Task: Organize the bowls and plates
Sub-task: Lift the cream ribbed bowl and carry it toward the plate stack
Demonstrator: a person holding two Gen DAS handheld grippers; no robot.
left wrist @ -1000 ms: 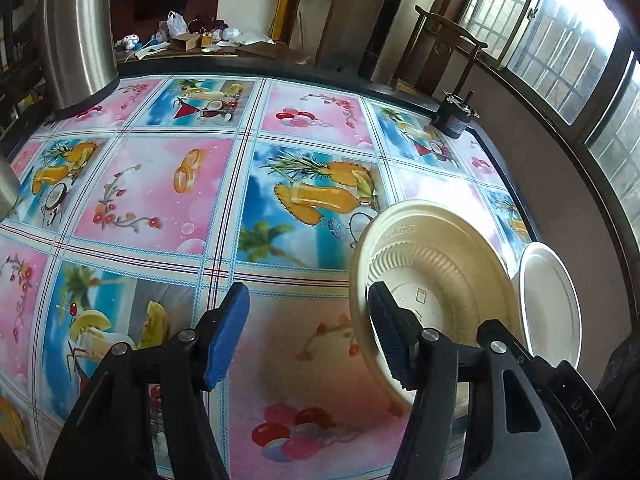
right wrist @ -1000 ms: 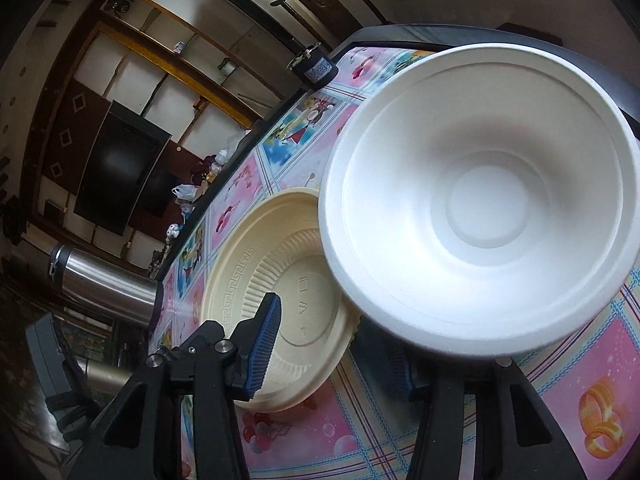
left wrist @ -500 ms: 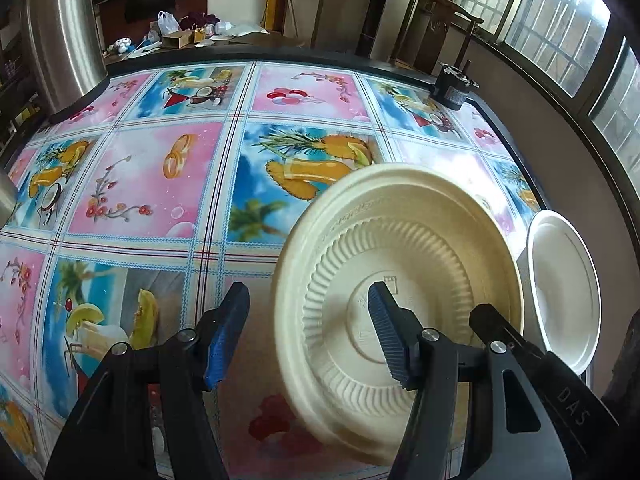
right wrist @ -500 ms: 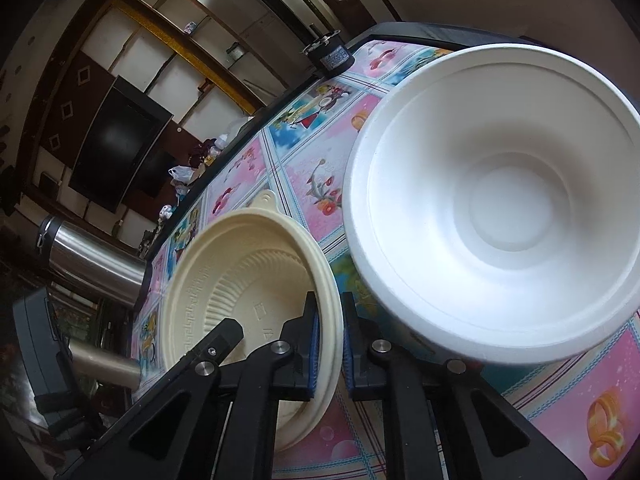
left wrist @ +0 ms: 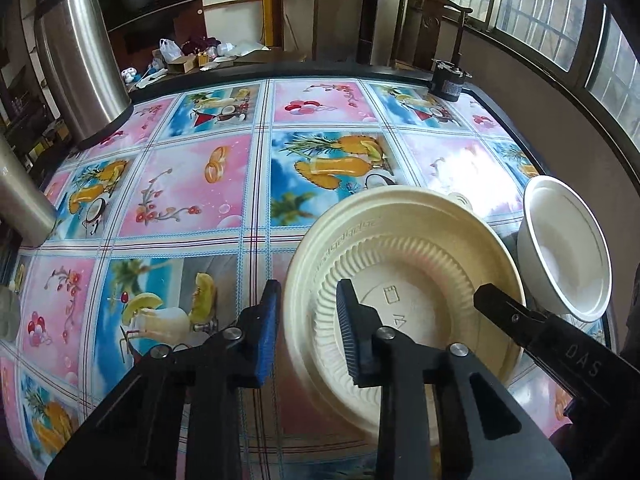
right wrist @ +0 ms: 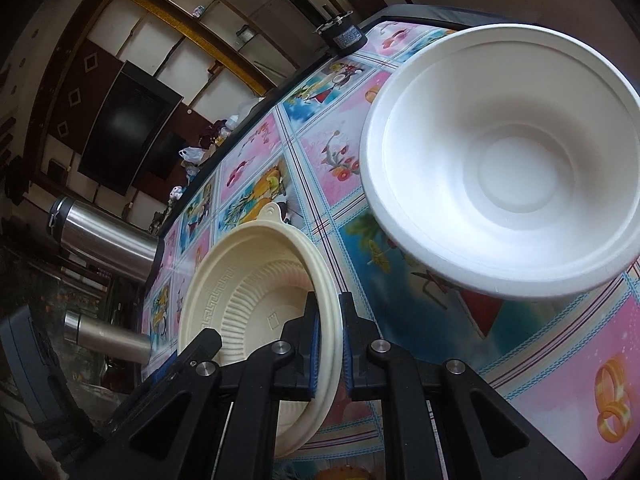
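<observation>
the right gripper [right wrist: 328,340] was clamped on the rim of the cream plate [right wrist: 248,300], its blue pads [right wrist: 313,354] pressed to either side of the edge, holding the plate tilted above the patterned tablecloth [right wrist: 320,168]. the left gripper [left wrist: 306,328] stood partly open with the plate's near rim between its pads, one pad over the plate's ribbed face; contact could not be told. the white bowl [left wrist: 564,248] sat empty just beside the plate, near the table's edge.

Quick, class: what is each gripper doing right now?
Left gripper: open, its fingers astride the cream plate's rim, not clamped.
Right gripper: shut on the cream plate's rim.
</observation>
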